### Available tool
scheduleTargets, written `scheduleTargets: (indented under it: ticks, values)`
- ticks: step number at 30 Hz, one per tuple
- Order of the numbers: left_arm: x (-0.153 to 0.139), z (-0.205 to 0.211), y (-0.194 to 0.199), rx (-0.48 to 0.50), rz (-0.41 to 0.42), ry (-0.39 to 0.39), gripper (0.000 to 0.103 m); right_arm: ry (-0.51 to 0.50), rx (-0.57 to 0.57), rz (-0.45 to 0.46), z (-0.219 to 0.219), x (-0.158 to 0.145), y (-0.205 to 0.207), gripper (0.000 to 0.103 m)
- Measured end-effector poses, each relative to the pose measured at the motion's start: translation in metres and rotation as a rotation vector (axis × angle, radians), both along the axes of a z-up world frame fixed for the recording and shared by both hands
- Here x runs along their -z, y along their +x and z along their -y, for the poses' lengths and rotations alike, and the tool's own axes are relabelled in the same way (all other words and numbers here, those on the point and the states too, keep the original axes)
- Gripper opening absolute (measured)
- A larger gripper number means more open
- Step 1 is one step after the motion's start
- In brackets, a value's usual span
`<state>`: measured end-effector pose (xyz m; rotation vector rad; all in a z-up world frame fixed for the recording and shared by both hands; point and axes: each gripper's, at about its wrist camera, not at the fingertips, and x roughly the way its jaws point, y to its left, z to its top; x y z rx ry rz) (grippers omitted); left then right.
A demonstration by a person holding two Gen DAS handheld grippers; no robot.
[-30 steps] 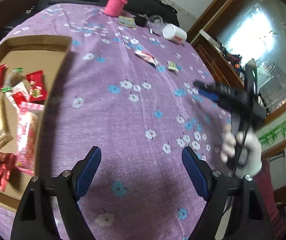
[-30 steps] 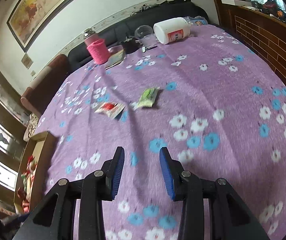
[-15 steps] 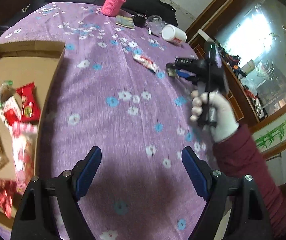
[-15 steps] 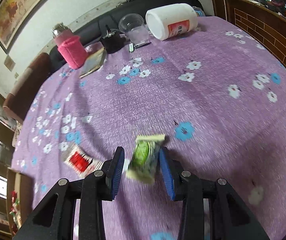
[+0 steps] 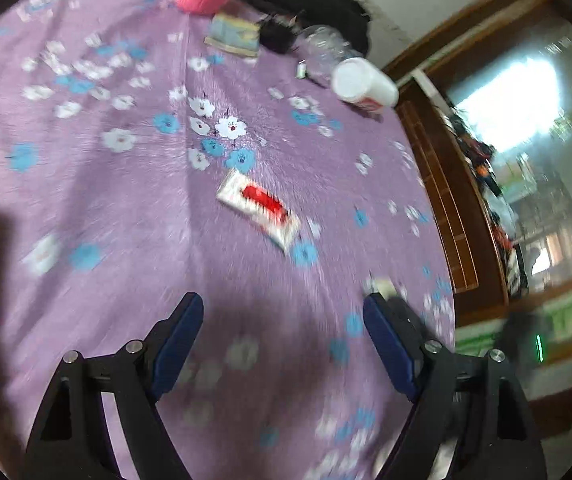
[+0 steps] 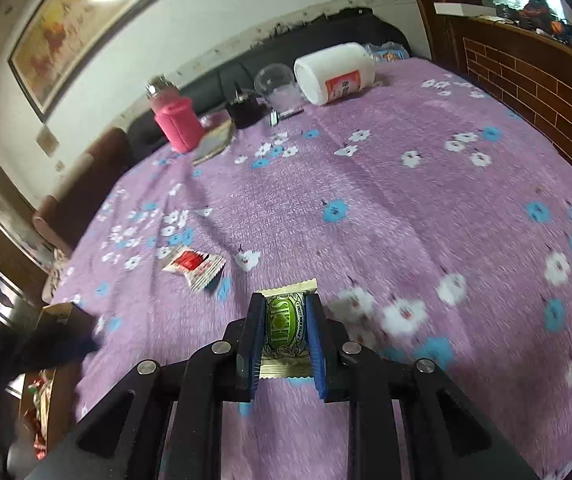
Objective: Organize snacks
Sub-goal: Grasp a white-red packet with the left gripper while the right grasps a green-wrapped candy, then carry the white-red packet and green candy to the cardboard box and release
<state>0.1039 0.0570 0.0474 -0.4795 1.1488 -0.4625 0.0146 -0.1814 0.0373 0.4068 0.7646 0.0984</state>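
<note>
My right gripper [image 6: 286, 302] is shut on a green snack packet [image 6: 285, 326] that lies on the purple flowered tablecloth [image 6: 385, 208]; its pads press both sides of it. A white packet with a red label [image 6: 194, 264] lies just to the left of it. In the left wrist view that same red-and-white packet [image 5: 260, 208] lies ahead of my left gripper [image 5: 282, 304]. Its jaws stand wide and are closing slightly, with nothing between them. The cardboard box [image 6: 58, 314] holding sorted snacks shows at the far left.
At the table's far edge stand a pink-sleeved bottle [image 6: 176, 124], a booklet [image 6: 214, 142], a clear cup [image 6: 276, 80] and a white jar on its side [image 6: 333, 72]. A brick-patterned wooden cabinet [image 6: 525, 80] borders the right side. A dark sofa runs behind.
My left gripper swept right, away from the box, and now faces the red-and-white packet. My right gripper moved up to the green packet and closed on it.
</note>
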Motion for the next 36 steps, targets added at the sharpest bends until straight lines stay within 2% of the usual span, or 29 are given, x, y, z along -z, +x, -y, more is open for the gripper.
scheduleTargets:
  ticks: [4, 9, 10, 11, 12, 13, 14, 18, 25, 31, 32, 34, 35, 36]
  values:
    - [0.014, 0.020, 0.038, -0.049, -0.010, 0.040, 0.079, 0.036, -0.005, 0.022, 0.009, 0.002, 0.000, 0.021]
    - [0.019, 0.044, 0.065, -0.049, 0.027, 0.171, 0.078, 0.065, -0.033, 0.020, 0.010, 0.002, 0.001, 0.021]
    - [0.021, 0.049, 0.066, -0.040, 0.037, 0.218, 0.077, 0.059, -0.033, 0.026, 0.010, 0.000, 0.001, 0.021]
    - [0.020, 0.057, 0.064, -0.021, 0.079, 0.278, 0.062, 0.050, -0.029, 0.031, 0.010, -0.001, 0.000, 0.021]
    - [0.021, 0.062, 0.062, 0.005, 0.095, 0.318, 0.038, 0.051, -0.025, 0.033, 0.010, -0.002, -0.001, 0.021]
    - [0.021, 0.070, 0.059, 0.030, 0.131, 0.407, 0.034, 0.059, -0.023, 0.033, 0.012, -0.002, 0.000, 0.021]
    - [0.020, 0.071, 0.057, 0.042, 0.144, 0.433, 0.030, 0.067, -0.022, 0.030, 0.013, -0.001, 0.000, 0.021]
    - [0.016, 0.055, 0.051, 0.046, 0.142, 0.403, 0.018, 0.079, -0.013, 0.025, 0.016, 0.000, -0.002, 0.021]
    - [0.002, 0.033, 0.008, 0.069, 0.182, 0.360, 0.008, 0.079, -0.008, 0.024, 0.016, 0.001, -0.003, 0.021]
    - [0.006, 0.027, -0.038, 0.161, 0.159, 0.291, 0.009, 0.111, -0.003, 0.010, 0.019, 0.004, -0.003, 0.021]
    - [0.007, 0.025, -0.041, 0.154, 0.155, 0.291, 0.015, 0.112, -0.002, 0.011, 0.019, 0.003, -0.003, 0.021]
    - [0.006, 0.021, -0.037, 0.124, 0.155, 0.286, 0.032, 0.107, -0.003, 0.017, 0.018, 0.002, -0.004, 0.021]
    - [0.004, 0.018, -0.029, 0.084, 0.158, 0.291, 0.051, 0.105, -0.003, 0.019, 0.018, 0.001, -0.004, 0.021]
    - [0.001, 0.014, -0.021, 0.028, 0.160, 0.297, 0.063, 0.105, -0.004, 0.020, 0.018, 0.001, -0.004, 0.021]
